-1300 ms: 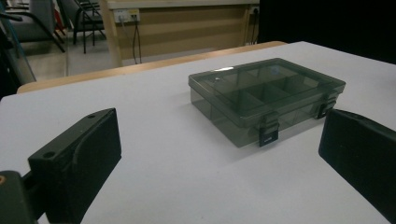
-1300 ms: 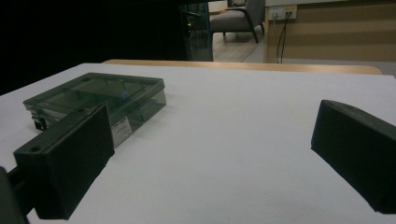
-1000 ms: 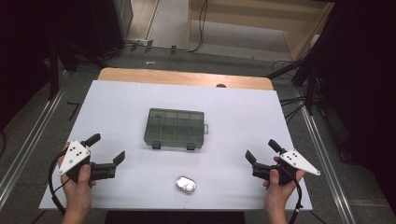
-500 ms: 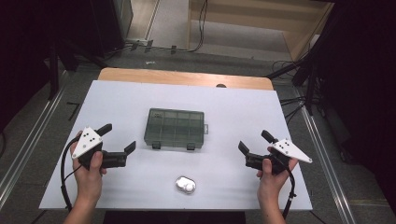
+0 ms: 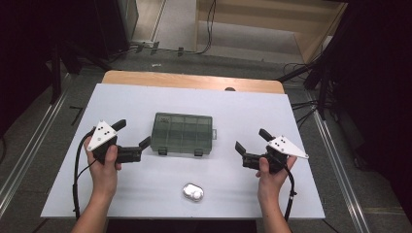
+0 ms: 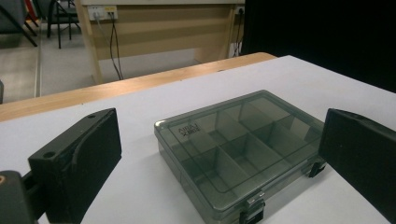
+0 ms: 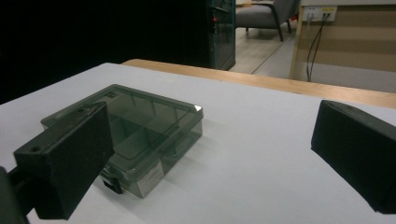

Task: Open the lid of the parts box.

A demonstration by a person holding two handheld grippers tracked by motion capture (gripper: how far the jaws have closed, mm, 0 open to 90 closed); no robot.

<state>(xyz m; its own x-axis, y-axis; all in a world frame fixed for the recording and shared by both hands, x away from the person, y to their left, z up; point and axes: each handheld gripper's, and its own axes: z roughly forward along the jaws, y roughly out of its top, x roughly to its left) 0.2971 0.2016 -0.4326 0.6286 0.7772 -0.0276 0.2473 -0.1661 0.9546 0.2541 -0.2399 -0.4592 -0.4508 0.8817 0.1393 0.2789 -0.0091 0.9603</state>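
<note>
Box (image 5: 182, 134) lies flat at the middle of the white desk (image 5: 145, 194), its long axis running left to right across the high view, with the two latches on the long edge that faces the person. It is smoky grey, see-through plastic, lid shut, with dividers showing through the lid as rows of compartments. Left tongs (image 5: 132, 135) stand open and empty just beside the box's left end, one jaw close to its near corner. Right tongs (image 5: 252, 141) also stand open and empty, off the right end with bare desk between. A small white case (image 5: 193, 192) sits nearer the person, apart from the box.
</note>
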